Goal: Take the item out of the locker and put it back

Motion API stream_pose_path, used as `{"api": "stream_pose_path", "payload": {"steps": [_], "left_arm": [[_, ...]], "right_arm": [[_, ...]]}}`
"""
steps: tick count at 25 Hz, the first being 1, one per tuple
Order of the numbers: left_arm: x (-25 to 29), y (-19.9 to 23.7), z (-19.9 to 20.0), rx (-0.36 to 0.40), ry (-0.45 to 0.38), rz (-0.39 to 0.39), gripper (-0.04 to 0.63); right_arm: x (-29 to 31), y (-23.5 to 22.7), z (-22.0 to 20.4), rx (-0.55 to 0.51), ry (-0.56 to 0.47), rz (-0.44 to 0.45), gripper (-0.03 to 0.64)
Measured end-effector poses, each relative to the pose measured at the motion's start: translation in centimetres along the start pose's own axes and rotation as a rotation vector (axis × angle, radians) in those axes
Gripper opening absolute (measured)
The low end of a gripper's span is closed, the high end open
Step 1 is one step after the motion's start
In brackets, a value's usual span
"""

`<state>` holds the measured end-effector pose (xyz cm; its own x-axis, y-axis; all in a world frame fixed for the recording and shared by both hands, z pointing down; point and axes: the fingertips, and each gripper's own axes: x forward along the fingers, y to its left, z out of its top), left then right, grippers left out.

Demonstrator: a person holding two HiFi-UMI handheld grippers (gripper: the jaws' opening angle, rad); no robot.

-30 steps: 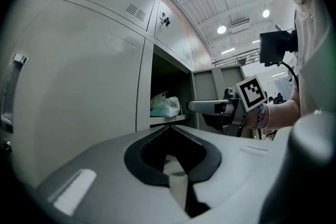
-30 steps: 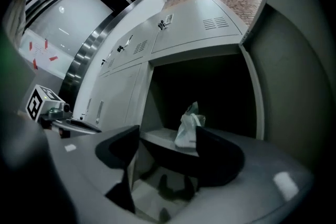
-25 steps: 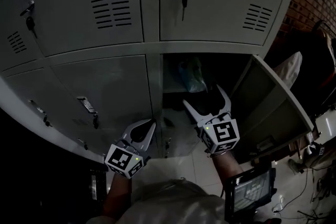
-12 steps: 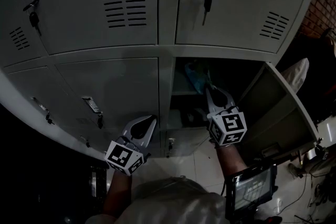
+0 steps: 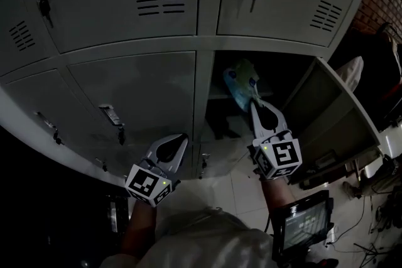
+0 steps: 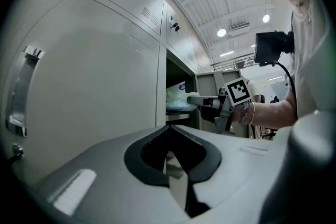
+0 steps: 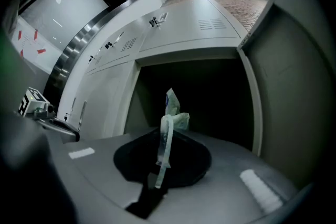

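A grey locker bank (image 5: pixel 125 22) is filling the head view, with one lower compartment's door (image 5: pixel 326 116) hanging open toward 3 o'clock. The left gripper (image 5: pixel 178 140) is hovering at 7 o'clock, jaws together on nothing. The right gripper (image 5: pixel 255 103) is pointing into the compartment, its jaws closing on the thin edge of what looks like a pale plastic bag (image 5: pixel 240 80), which is sitting at the compartment's mouth, around 2 o'clock.
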<state>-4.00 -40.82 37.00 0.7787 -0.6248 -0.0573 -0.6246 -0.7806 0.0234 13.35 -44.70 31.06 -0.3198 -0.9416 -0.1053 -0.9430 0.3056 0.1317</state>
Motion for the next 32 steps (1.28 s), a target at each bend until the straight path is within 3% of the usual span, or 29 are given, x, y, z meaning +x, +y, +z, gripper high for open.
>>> {"api": "stream_pose_path", "payload": {"steps": [9, 15, 23, 32], "left_arm": [[-5.6, -1.5, -1.6, 0.011, 0.042, -0.023, 0.000], [-8.4, -4.8, -1.2, 0.008, 0.032, -0.022, 0.000], [-13.6, -12.6, -0.5, 0.030, 0.009, 0.042, 0.000], [-18.2, -26.3, -2.1, 0.000, 0.023, 0.079, 0.000]], "right_arm": [[-6.1, 5.6, -0.5, 0.028, 0.004, -0.032, 0.008], [-9.8, 7.6, 0.4, 0.050, -0.020, -0.014, 0.008], [-18.4, 9.7, 2.0, 0.052, -0.048, 0.058, 0.008], [-32.6, 11.8, 1.1, 0.048, 0.005, 0.162, 0.008]]}}
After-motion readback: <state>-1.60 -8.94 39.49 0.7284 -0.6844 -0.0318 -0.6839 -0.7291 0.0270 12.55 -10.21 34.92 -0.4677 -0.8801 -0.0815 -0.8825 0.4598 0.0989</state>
